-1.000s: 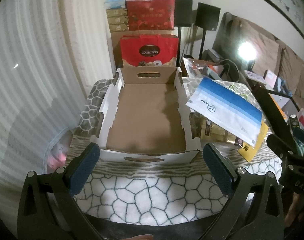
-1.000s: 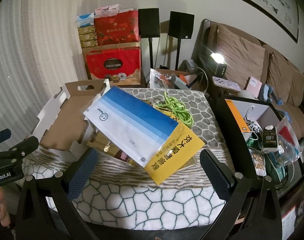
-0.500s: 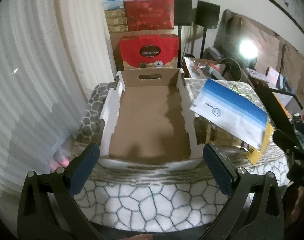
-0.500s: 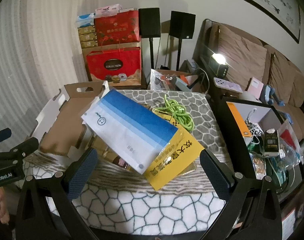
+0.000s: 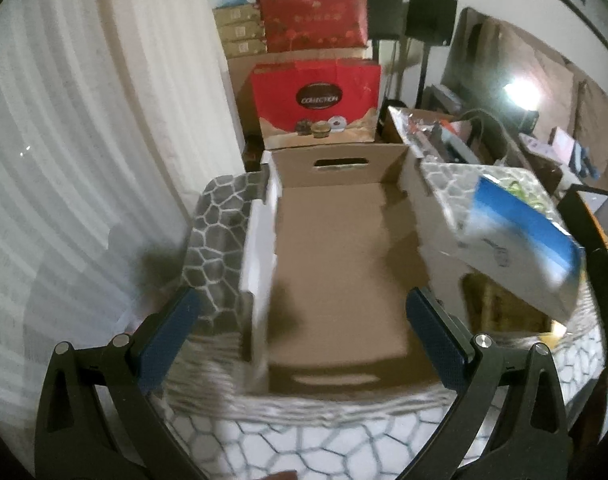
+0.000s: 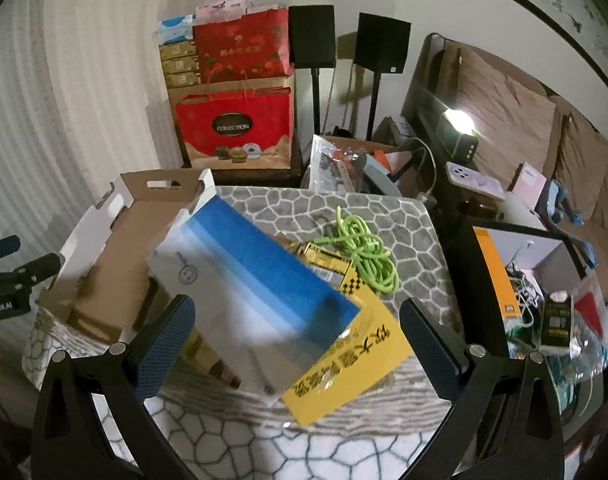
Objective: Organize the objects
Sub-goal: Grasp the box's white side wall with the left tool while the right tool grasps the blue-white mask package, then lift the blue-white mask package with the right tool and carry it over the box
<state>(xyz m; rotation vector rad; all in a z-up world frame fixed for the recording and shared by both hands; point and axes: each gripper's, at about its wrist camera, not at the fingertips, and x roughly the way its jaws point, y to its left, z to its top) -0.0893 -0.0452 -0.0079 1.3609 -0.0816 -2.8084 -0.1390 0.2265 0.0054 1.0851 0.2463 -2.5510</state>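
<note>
An open, empty cardboard box (image 5: 340, 264) stands on the patterned tablecloth; it also shows in the right wrist view (image 6: 115, 240). My left gripper (image 5: 304, 324) is open over the box's near end, holding nothing. A blue-and-white envelope (image 6: 247, 292) lies tilted on a pile beside the box, over a yellow packet (image 6: 344, 368) and gold packets. It also shows in the left wrist view (image 5: 520, 248). My right gripper (image 6: 295, 336) is open just in front of the envelope, empty. A green cable (image 6: 364, 256) lies coiled behind the pile.
Red gift bags (image 6: 235, 128) and stacked boxes stand behind the table, with two black speakers (image 6: 380, 44). A black bin (image 6: 532, 280) full of small items stands at the right. A sofa (image 6: 544, 128) lies beyond. A curtain (image 5: 63, 160) hangs at the left.
Both grippers have moved forward. The left one now reaches over the box's near end, and the right one is closer to the envelope. Both stay open.
</note>
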